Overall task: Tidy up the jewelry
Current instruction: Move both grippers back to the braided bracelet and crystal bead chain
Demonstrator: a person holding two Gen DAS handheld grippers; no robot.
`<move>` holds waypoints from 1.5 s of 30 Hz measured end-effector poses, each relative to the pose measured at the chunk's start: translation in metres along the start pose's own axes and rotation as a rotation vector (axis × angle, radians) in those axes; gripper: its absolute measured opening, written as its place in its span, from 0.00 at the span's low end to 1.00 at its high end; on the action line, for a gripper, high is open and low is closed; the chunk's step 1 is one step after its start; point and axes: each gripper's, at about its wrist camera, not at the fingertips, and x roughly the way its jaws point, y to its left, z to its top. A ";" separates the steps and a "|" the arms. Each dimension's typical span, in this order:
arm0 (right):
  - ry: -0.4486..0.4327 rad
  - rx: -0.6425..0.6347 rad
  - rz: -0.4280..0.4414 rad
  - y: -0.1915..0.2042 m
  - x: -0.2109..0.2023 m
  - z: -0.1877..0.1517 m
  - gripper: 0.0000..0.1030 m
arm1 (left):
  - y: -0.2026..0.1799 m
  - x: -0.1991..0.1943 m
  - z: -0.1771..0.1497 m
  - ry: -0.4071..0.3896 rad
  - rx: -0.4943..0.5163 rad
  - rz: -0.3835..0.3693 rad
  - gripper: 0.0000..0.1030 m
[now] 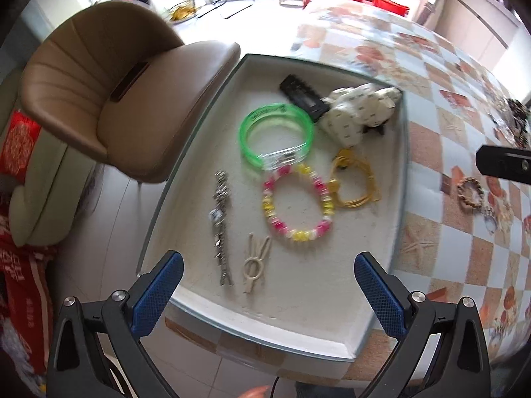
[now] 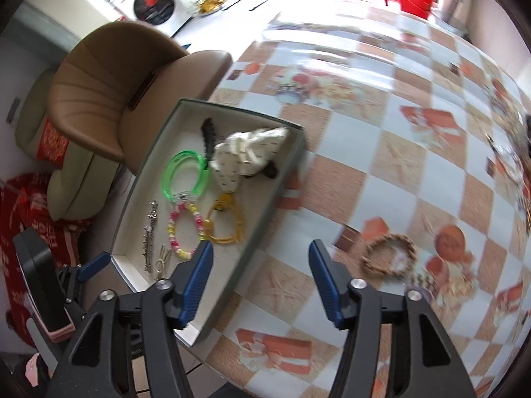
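Observation:
A shallow white tray (image 1: pixel 298 315) lies on the table and holds a green bangle (image 1: pixel 275 137), a pink and yellow bead bracelet (image 1: pixel 297 204), a yellow cord bracelet (image 1: pixel 356 179), a silver watch (image 1: pixel 220 225), a beige hair clip (image 1: pixel 254 263), a black comb clip (image 1: pixel 300 94) and a white patterned scrunchie (image 1: pixel 358 111). My left gripper (image 1: pixel 268 293) is open and empty over the tray's near edge. My right gripper (image 2: pixel 260 282) is open and empty above the tray's right wall (image 2: pixel 265 229). A tan braided bracelet (image 2: pixel 388 255) lies on the tablecloth to its right.
A brown padded chair (image 1: pixel 109 79) stands against the tray's left side. The checked tablecloth (image 2: pixel 381 132) spreads to the right, with more jewelry (image 1: pixel 516 119) at its far right edge. Red fabric (image 1: pixel 23 298) lies on the floor at left.

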 end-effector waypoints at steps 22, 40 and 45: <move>-0.064 0.530 -0.137 -0.183 -0.060 -0.080 0.83 | -0.157 -0.029 0.035 -0.045 0.366 -0.177 1.00; -0.086 0.466 -0.164 -0.287 -0.054 0.005 0.83 | -0.209 0.035 0.058 0.098 0.183 -0.174 1.00; -0.083 0.419 -0.177 -0.305 -0.044 0.033 0.83 | -0.219 0.043 0.057 0.090 0.181 -0.150 1.00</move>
